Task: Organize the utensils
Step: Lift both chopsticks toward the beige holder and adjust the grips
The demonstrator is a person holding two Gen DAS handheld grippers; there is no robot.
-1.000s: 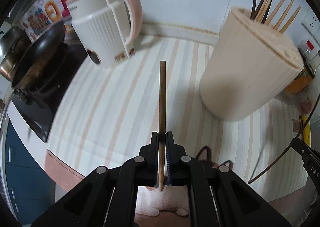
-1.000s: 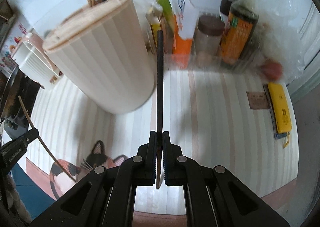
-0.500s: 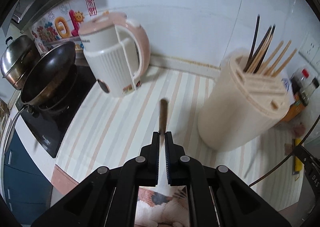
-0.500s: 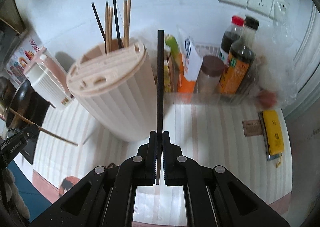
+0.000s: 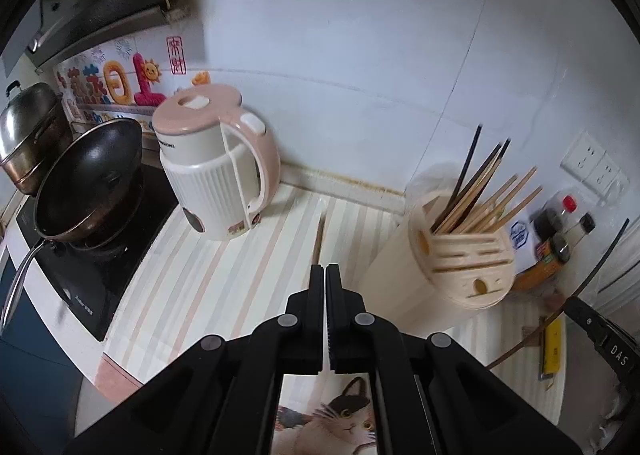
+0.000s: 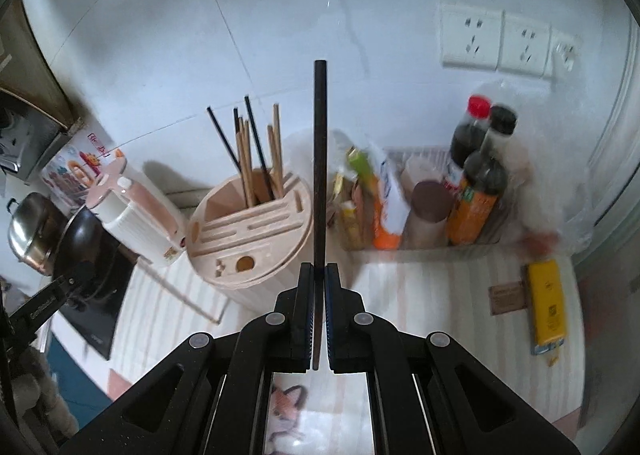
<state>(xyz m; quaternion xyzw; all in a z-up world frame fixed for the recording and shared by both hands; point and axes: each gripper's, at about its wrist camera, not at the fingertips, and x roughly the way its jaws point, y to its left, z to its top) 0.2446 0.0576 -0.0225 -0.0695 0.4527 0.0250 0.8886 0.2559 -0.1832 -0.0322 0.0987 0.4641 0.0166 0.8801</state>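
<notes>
The right gripper [image 6: 319,271], jaws clamped on a black chopstick [image 6: 320,159] running straight ahead, sits nearer the beige slotted utensil holder [image 6: 250,231], lower left; the left gripper [image 5: 324,269] pinches a wooden chopstick [image 5: 319,239].

Over on the left, a pink-and-white kettle [image 5: 218,163] stands upright on the striped surface [image 5: 224,275], right beside a black cooktop [image 5: 100,263] carrying a dark wok [image 5: 86,183]. A steel lidded pot [image 5: 30,127] sits behind the wok, against colourful wall stickers [image 5: 116,81]. Swinging right: dark sauce bottles [image 6: 480,183], a brown-lidded jar [image 6: 430,215] and snack packets [image 6: 372,195] crowd a clear tray by the wall. White sockets [image 6: 500,43] above, a yellow packet [image 6: 546,305] lying flat near the edge.
</notes>
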